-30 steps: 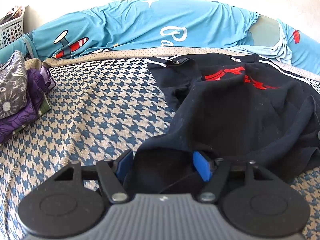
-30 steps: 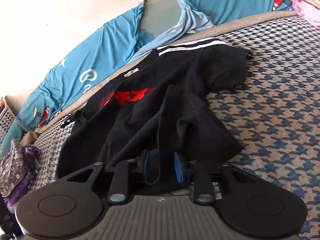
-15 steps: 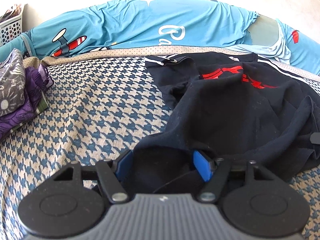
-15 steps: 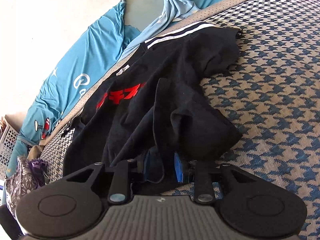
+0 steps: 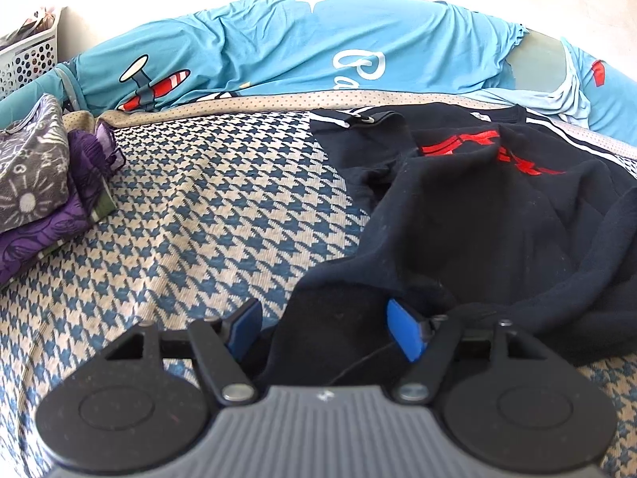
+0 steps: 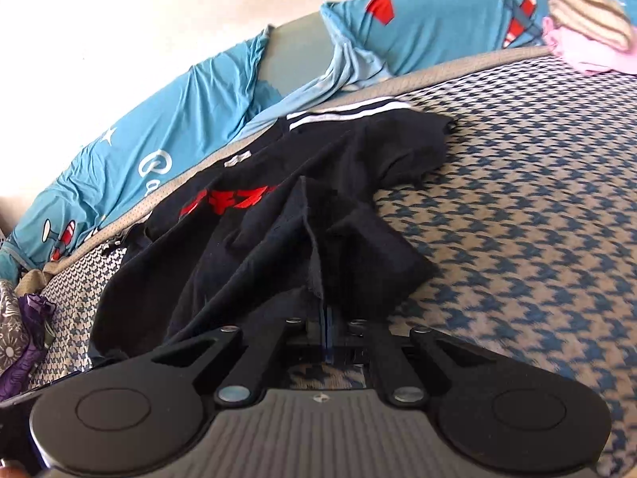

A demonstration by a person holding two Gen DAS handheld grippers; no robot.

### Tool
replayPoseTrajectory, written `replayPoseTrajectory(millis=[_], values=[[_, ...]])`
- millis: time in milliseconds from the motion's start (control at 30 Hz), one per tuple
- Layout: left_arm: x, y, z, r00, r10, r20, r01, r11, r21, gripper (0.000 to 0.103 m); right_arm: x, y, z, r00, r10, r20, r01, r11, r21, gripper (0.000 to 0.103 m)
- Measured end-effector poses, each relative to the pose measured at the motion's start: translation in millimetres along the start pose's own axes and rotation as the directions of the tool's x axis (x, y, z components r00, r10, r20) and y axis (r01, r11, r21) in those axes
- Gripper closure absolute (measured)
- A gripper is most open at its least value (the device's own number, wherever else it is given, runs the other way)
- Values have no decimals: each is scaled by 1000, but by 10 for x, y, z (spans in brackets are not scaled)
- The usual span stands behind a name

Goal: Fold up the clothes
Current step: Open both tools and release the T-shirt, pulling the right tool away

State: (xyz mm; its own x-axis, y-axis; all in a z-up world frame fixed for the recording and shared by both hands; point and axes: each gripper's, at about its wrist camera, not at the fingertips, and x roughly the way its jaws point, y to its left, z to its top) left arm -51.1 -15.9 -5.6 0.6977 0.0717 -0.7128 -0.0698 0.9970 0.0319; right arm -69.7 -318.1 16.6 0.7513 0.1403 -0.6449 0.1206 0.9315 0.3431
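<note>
A black shirt (image 5: 477,219) with red print and white stripes lies crumpled on the houndstooth bed cover (image 5: 219,219). My left gripper (image 5: 324,318) is open at the shirt's near left hem. Black cloth lies loosely between its blue pads (image 5: 404,332), which stand wide apart. In the right wrist view, the shirt (image 6: 258,263) runs up from my right gripper (image 6: 325,318). That gripper is shut, with its pads pinched together on a raised fold of the shirt's near edge.
A blue quilt (image 5: 278,47) with plane prints lies along the far side of the bed. Folded grey and purple clothes (image 5: 36,183) sit at the left, with a white basket (image 5: 28,55) behind. Pink and striped clothing (image 6: 589,40) lies at the far right.
My right gripper's jaws have closed from a narrow gap onto the shirt's fold, and that hand has shifted sideways. The left gripper has hardly changed.
</note>
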Motion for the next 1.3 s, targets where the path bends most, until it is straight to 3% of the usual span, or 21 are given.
replayPoseTrajectory(millis=[167,433,667,867,1033,1100,1300], values=[[-107,71,-63,1000,-8,2,8,1000,-17,33,-285,-42,-214,998,-43,41,45,999,-28,100],[-260,173,-264,1000,-14,-21,13,998,-58,33,-594,-199,-572,996,-90,13,90,996,0,100],[-399,245,-363,1000,-20,-23,18,995,-96,32,-672,-259,-848,984,-170,-50,170,985,1,101],[-447,265,-400,999,-22,-24,19,993,-113,32,-760,-260,-990,976,-212,-54,211,977,-21,100],[-454,257,-402,1000,-20,-23,17,993,-116,32,-917,-163,-987,984,-165,65,170,982,-77,100],[-458,253,-401,1000,-19,-21,17,993,-115,32,-880,-106,-954,986,-148,77,155,983,-102,99],[-490,288,-393,1000,-27,-10,26,991,-131,32,-676,189,-904,982,-156,110,178,956,-232,75]])
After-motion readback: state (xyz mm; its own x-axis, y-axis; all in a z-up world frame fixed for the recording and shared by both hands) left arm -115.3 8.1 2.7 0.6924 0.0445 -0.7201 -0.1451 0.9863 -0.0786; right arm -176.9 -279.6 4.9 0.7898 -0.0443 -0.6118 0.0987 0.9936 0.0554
